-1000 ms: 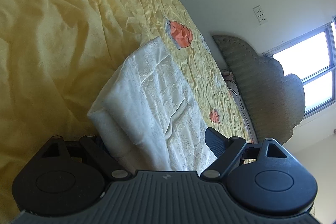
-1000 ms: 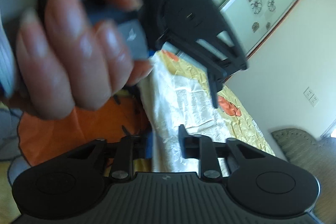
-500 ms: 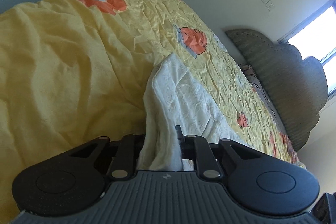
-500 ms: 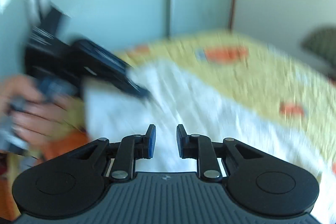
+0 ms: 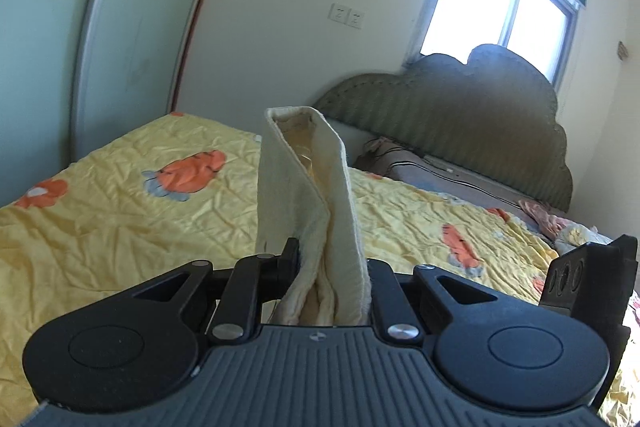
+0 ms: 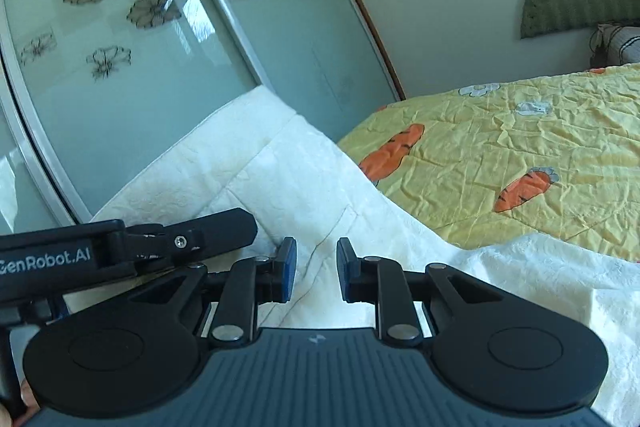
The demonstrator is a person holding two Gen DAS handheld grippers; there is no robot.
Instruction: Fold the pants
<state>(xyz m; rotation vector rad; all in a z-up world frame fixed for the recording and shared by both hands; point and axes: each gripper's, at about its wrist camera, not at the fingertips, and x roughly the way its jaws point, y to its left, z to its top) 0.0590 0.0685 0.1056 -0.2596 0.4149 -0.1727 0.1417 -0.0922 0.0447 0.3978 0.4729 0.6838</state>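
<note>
Daylight floods my left view from the window (image 5: pixel 496 7), which is blown out to plain white. The headboard (image 5: pixel 460 115) beneath it reads dark against that glare. My right view is evenly bright, with white reflections on the glass doors (image 6: pixel 160 39). Both pictures are sharp, with no motion blur. Straight lines bow hard toward the edges, and the corners go black.
</note>
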